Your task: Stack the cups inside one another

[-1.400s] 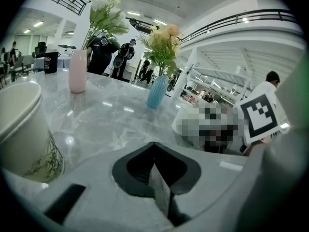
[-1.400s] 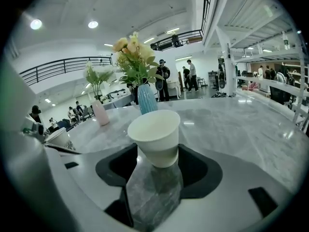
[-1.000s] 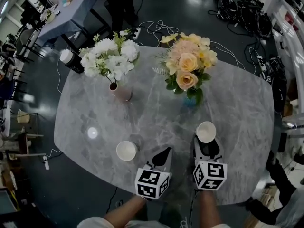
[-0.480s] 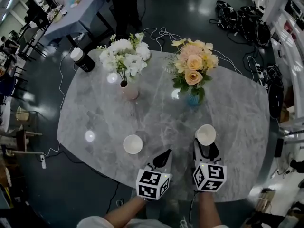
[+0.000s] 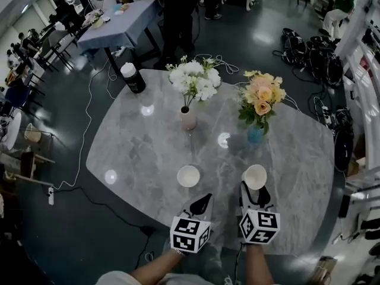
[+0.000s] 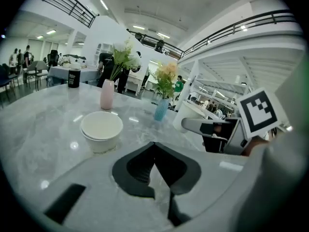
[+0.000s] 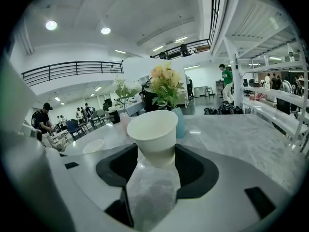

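The right claw (image 5: 254, 191) is gripping a white paper cup (image 5: 255, 176) by the tabletop's (image 5: 148, 153) front edge, while the left claw (image 5: 205, 199) is sitting clenched and empty. Next, I reckon, it's carrying it over the second cup (image 5: 188, 176) and lowering it squarely in

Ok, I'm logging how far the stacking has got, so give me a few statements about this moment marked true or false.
1. The right gripper grips a paper cup. True.
2. The left gripper holds the second cup. False: its jaws are shut on nothing, and that cup stands on the table.
3. The two cups are already nested. False: they are apart.
4. The pink vase and the blue vase both hold flowers. True.
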A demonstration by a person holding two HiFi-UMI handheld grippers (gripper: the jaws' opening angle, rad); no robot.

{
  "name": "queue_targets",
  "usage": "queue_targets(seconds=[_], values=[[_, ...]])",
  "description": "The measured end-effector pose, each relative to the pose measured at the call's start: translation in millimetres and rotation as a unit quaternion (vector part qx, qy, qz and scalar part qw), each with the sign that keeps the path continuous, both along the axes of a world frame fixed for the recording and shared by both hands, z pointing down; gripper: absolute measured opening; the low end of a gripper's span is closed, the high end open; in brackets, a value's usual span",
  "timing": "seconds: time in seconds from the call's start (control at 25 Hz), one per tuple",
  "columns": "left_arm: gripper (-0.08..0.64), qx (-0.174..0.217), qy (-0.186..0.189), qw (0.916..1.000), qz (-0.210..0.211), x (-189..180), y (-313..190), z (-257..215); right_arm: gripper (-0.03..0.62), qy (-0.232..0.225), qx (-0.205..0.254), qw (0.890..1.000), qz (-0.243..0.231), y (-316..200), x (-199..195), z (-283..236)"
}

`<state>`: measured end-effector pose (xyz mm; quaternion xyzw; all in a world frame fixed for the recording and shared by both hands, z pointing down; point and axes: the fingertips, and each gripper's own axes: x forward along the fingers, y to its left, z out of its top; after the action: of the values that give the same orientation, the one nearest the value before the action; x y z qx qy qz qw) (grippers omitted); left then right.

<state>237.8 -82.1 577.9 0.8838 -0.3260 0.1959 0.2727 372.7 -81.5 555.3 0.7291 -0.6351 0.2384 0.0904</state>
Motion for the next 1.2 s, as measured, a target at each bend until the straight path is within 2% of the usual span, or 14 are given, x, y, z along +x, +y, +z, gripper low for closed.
queue_targets(seconds=[0.6,1.0,1.2], values=[[-0.001,0.038,0.005,0.9948,-0.095,-120.4,-19.8,-43.2,0.222,0.004,0.024,0.995,-0.096,-31.3,-119.6,-47.4],[-0.001,0.06,0.015,0.9888,-0.136,-168.3,-37.9,-63.2,0.222,0.015,0.025,0.988,-0.149,-49.5,-172.4,-60.9],[-0.002,0.056,0.012,0.9873,-0.148,-185.8,-43.3,-60.3,0.222,0.011,0.011,0.987,-0.162,-53.9,-189.3,-49.8]])
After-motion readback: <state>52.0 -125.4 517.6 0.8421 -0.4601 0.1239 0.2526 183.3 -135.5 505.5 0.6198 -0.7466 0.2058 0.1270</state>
